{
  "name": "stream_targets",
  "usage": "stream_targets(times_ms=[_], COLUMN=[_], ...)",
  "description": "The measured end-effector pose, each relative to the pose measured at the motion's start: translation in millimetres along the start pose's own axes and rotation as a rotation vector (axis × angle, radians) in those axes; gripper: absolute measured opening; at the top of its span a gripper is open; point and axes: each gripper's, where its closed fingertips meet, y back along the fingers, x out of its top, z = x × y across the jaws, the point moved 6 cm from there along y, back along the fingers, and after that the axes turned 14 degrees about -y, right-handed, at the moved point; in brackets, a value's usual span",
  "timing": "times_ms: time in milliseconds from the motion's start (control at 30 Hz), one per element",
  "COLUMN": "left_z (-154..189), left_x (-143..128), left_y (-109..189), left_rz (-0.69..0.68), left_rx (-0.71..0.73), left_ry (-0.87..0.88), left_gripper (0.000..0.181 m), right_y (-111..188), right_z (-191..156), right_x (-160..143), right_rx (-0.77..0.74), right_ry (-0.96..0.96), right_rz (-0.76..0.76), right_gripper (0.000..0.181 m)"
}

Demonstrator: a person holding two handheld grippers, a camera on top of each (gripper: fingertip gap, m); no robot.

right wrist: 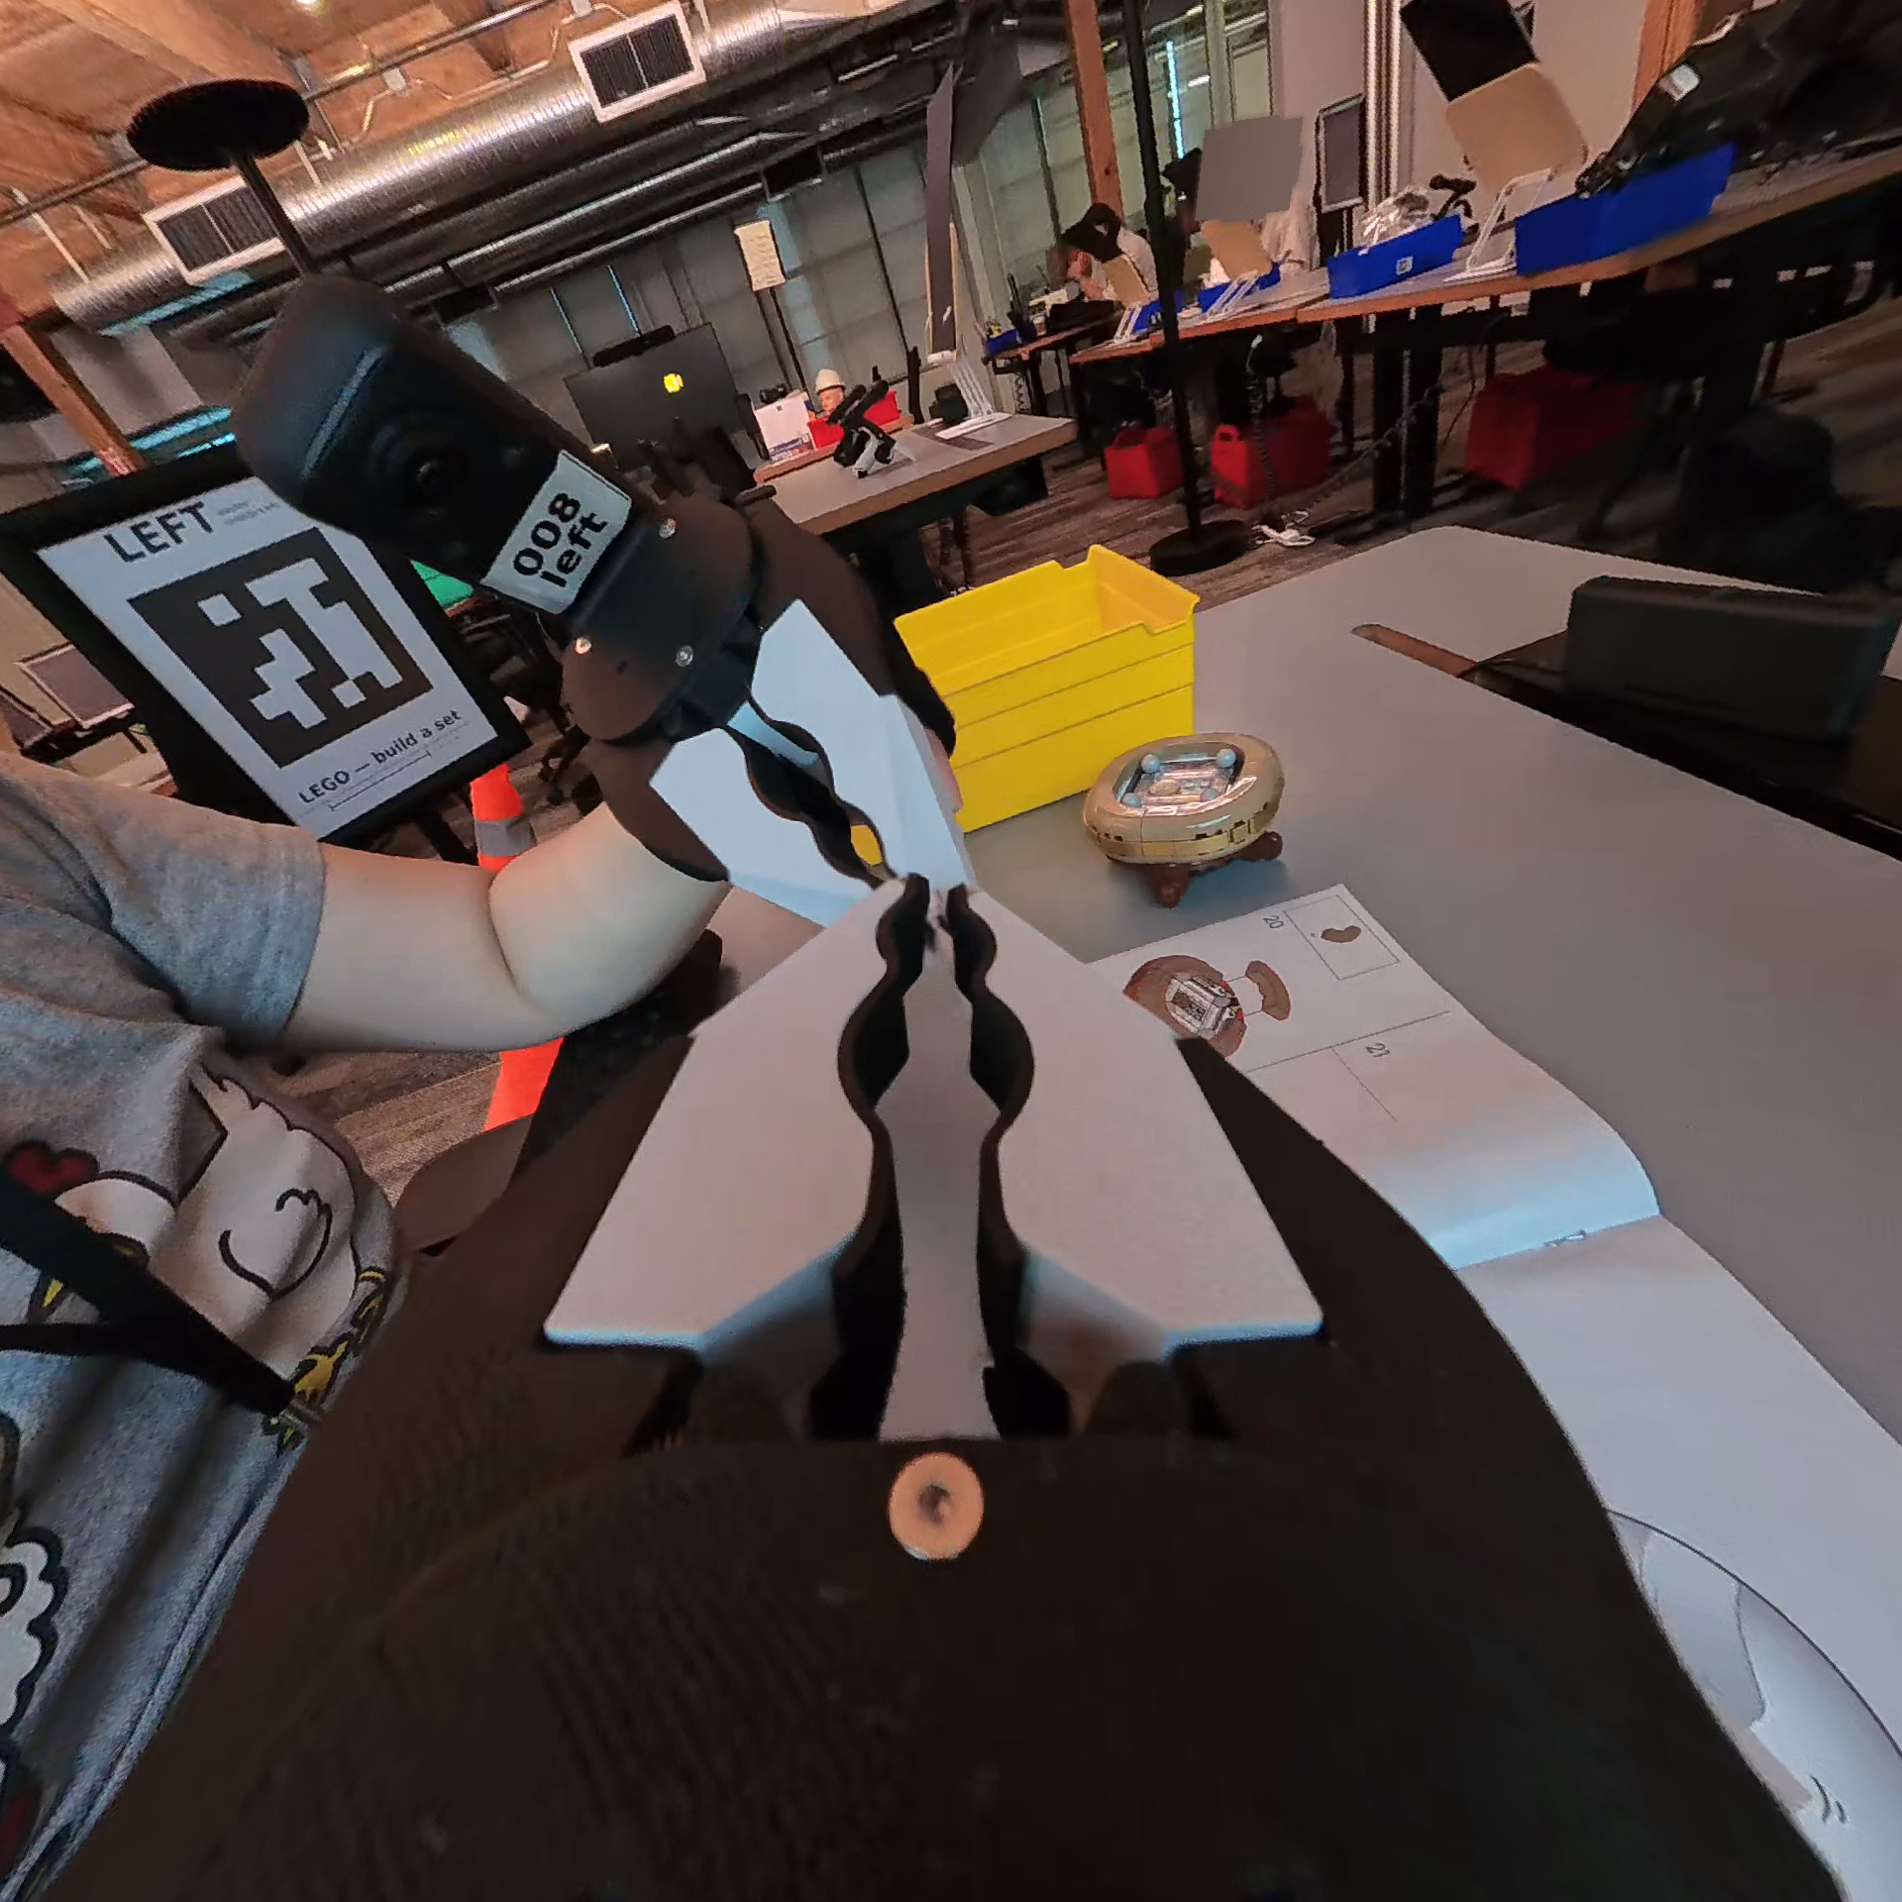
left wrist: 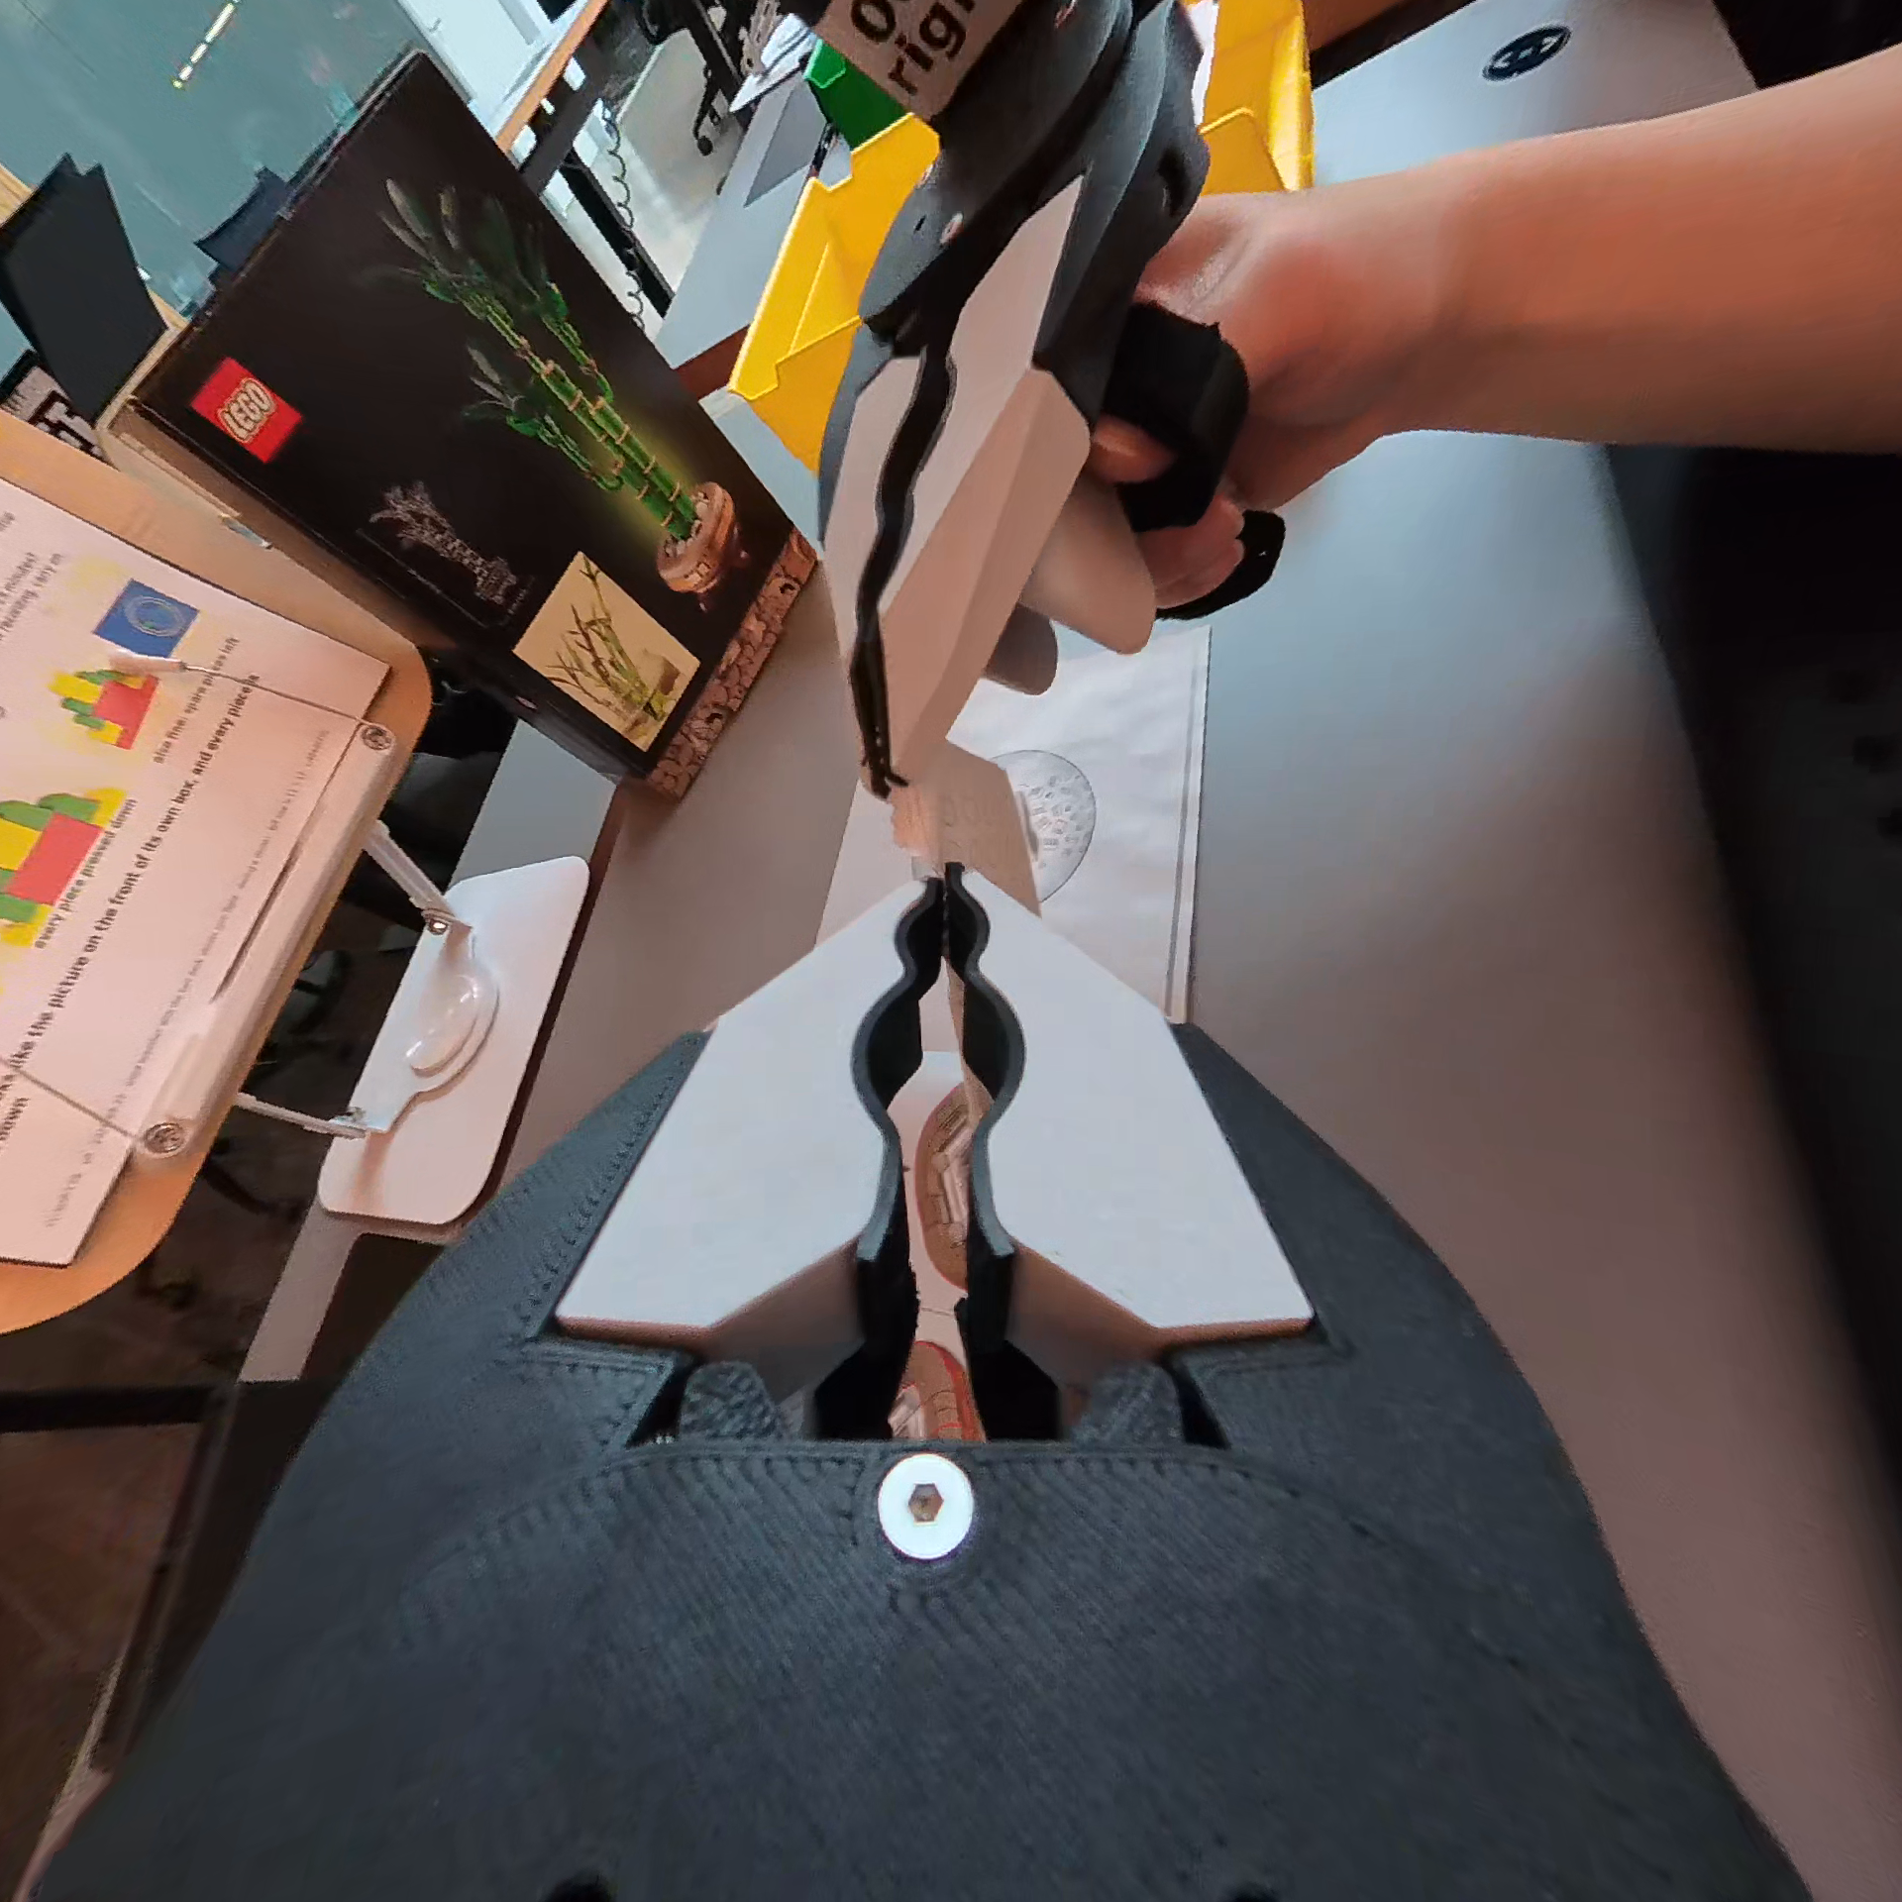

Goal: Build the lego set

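My left gripper [left wrist: 945,887] is shut on a thin white paper piece [left wrist: 983,834] with faint print, held above the table. My right gripper [left wrist: 887,787] comes down from above and pinches the same paper at its upper left edge. In the right wrist view my right gripper [right wrist: 931,906] and the left gripper [right wrist: 893,875] meet tip to tip, and the paper is barely visible there. A partly built tan oval Lego pot [right wrist: 1184,798] on brown feet stands on the grey table [right wrist: 1544,823]. The open instruction booklet [right wrist: 1389,1091] lies in front of it.
Stacked yellow bins [right wrist: 1050,669] stand behind the pot. The black Lego box [left wrist: 463,412] lies at the left. A printed sheet on a tilted board [left wrist: 154,823] with a white base [left wrist: 453,1040] is nearer left. A framed marker sign [right wrist: 268,648] and a black case [right wrist: 1729,659] are around. Less than 4 cm separates the two grippers' tips.
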Motion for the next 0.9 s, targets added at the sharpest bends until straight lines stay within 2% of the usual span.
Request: stream_targets(times_ms=[67,267,400,500,733,900], left_z=[2.1,2.5,1.4,-4.5,-5.5,-5.3], left_x=[1.2,-2.3,-4.5,-3.9,-6.3,-4.9], left_y=[-1.3,-3.9,-1.1,4.7,2.6,4.2], left_rz=[0.018,0.043,0.084,0.139,0.118,0.141], left_rx=[-0.032,-0.058,-0.135,-0.141,-0.126,-0.135], left_ry=[0.027,0.079,0.206,0.273,0.27,0.272], left_gripper=[0.0,0.0,0.0,0.0,0.004,0.0], right_y=[-0.5,-2.2,-4.0,-3.1,-3.7,-4.2], right_z=[1.0,2.2,1.2,1.8,1.5,-0.1], right_x=[-2.2,-6.7,-7.6,-6.4,-7.8,-7.7], right_rx=[0.012,-0.003,-0.011,-0.019,-0.039,-0.035], right_ry=[-0.013,-0.012,0.004,0.013,0.053,0.067], right_rz=[-0.019,-0.064,-0.066,-0.052,-0.059,-0.055], right_gripper=[0.006,0.0,0.0,0.0,0.0,0.0])
